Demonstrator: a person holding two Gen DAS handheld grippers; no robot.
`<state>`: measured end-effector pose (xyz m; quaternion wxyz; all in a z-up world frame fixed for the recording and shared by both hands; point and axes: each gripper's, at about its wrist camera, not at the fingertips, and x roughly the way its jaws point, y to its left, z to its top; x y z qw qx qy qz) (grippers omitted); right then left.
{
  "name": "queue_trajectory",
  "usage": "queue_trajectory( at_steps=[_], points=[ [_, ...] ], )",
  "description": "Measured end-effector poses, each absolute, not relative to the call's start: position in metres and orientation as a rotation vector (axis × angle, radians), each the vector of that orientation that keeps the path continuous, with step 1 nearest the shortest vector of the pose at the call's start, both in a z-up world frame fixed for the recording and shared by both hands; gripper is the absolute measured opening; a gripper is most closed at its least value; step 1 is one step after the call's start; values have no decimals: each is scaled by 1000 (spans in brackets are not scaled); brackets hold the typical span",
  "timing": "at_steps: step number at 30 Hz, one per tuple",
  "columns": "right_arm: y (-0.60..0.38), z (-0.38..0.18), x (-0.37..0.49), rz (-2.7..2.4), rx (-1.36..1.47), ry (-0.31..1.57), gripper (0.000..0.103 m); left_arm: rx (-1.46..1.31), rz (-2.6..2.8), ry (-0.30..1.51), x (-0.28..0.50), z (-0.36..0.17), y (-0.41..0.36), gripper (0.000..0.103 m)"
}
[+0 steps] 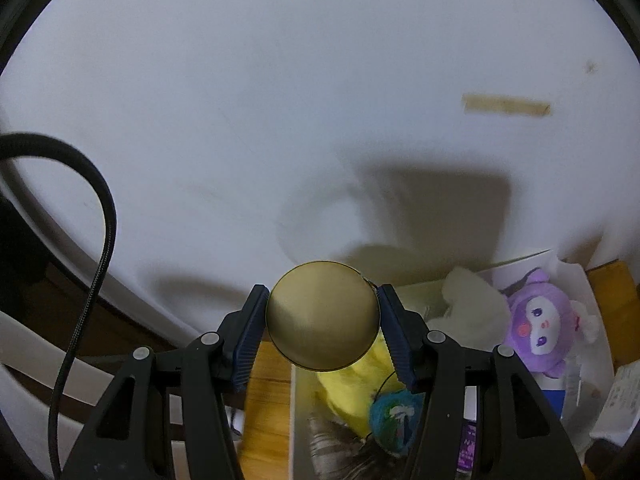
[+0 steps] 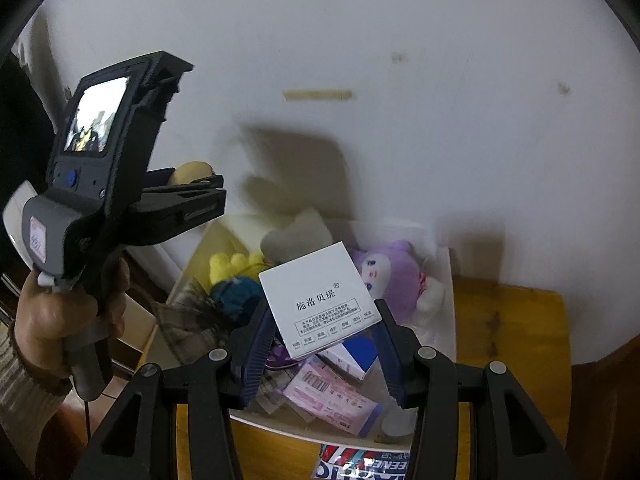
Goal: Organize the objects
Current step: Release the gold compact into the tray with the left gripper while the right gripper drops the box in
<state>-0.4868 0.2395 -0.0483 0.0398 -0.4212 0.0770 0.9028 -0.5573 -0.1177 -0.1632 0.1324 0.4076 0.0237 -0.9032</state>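
Observation:
My left gripper (image 1: 322, 314) is shut on a round gold disc-shaped thing (image 1: 322, 316), its blue pads pressing both sides. It hangs over the left part of a white tray (image 1: 520, 260) that holds plush toys. My right gripper (image 2: 322, 320) is shut on a small white box with black print (image 2: 320, 300), held tilted above the same tray (image 2: 450, 280). In the right wrist view the left gripper (image 2: 188, 176) shows at the left, held by a hand (image 2: 60, 320), with the gold thing (image 2: 192, 172) between its jaws.
In the tray lie a purple plush (image 1: 540, 320), a yellow plush (image 1: 360, 384), a blue-green ball (image 1: 394, 420), a grey-white plush (image 2: 296, 236), pink packets (image 2: 332, 396) and a blue-white box (image 2: 356, 356). The tray rests on a wooden top (image 2: 512, 340) against a white wall (image 1: 280, 100). A black cable (image 1: 96, 280) hangs left.

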Motion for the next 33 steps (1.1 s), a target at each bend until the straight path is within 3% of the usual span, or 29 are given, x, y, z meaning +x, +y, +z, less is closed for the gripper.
queue_trajectory(
  at_steps=[16,18,19,20,24,33],
  points=[
    [234,-97,-504,2760,-1445,242,50,1387,-2550,159,-570,-212,-111,59],
    [234,-95,-500,2754,-1476,257,55,1432,-2543,186,-572,-213,-112,60],
    [235,-97,-500,2750,-1485,271,62,1458,-2540,206,-572,-215,-111,60],
    [235,-98,-498,2750,-1484,284,67,1475,-2537,224,-571,-216,-112,64],
    [238,-99,-496,2758,-1483,316,69,1467,-2546,245,-564,-215,-107,81],
    [238,-102,-486,2741,-1507,319,69,1407,-2580,192,-546,-206,-90,83]
  ],
)
